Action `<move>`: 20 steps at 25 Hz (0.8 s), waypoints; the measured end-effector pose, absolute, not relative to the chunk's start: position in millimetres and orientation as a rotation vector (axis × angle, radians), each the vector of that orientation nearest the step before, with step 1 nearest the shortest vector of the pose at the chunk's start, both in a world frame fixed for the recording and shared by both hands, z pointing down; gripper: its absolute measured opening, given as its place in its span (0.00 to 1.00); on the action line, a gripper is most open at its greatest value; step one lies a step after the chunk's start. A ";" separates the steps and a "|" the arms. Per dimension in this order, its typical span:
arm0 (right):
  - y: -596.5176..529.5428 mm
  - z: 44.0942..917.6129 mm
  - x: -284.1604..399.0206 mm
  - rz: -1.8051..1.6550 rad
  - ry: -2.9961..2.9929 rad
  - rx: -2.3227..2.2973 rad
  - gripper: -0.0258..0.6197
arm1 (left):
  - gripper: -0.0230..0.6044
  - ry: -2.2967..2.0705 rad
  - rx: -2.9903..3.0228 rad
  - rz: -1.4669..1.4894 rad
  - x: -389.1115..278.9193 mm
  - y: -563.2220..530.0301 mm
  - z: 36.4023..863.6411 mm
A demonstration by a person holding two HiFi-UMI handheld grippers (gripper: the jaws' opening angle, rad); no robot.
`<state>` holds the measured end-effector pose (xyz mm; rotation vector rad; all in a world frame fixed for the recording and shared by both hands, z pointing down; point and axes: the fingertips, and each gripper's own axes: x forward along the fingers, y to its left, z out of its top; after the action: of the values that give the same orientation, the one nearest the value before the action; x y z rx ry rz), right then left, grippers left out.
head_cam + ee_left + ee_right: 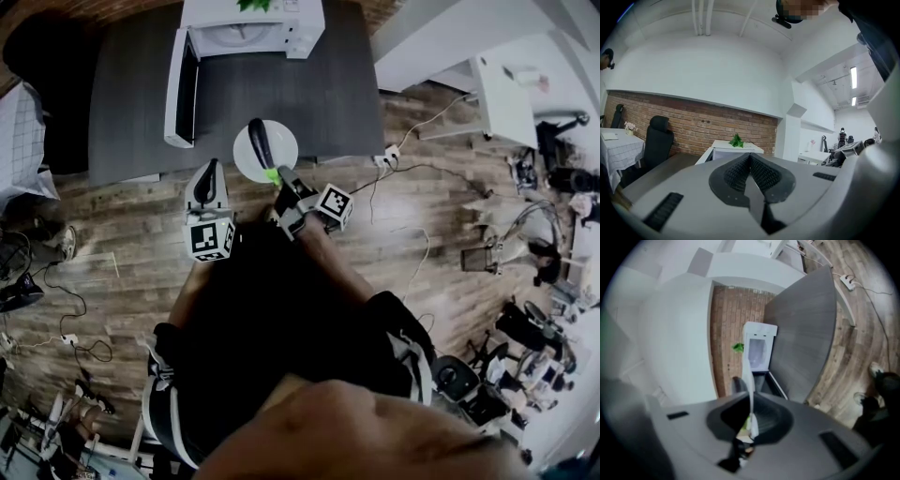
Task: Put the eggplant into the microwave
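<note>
A dark purple eggplant (pixel 260 141) with a green stem lies on a white plate (pixel 281 145) near the front edge of the dark grey table (pixel 328 94). My right gripper (pixel 278 178) is shut on the plate's near rim, next to the stem. In the right gripper view the plate (pixel 750 380) shows edge-on between the jaws, with the eggplant (pixel 736 383) beside it. The white microwave (pixel 248 28) stands at the table's back, and its door (pixel 181 89) hangs open to the left. My left gripper (pixel 211 169) is shut and empty, left of the plate; its pads (pixel 740 171) meet.
A green plant (pixel 736 140) sits on top of the microwave (pixel 731 149). A black chair (pixel 656 140) stands by the brick wall. Cables and a power strip (pixel 389 157) lie on the wooden floor to the right of the table.
</note>
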<state>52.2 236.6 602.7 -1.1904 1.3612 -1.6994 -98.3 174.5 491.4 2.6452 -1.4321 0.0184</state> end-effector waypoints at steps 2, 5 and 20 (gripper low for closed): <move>236.0 603.8 55.0 -1.698 1.365 -1.193 0.10 | 0.09 -1.447 2.645 0.018 -99.3 171.8 490.1; 235.7 604.8 60.2 -1.708 1.371 -1.199 0.10 | 0.09 -1.470 2.640 0.019 -98.5 169.0 488.1; 232.5 607.9 93.1 -1.777 1.449 -1.133 0.10 | 0.09 -1.626 2.564 -0.006 -65.3 183.3 482.0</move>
<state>93.1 232.5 607.9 -1.1330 1.4491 -1.7772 -65.3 183.3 482.0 2.5642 -1.6256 -0.0056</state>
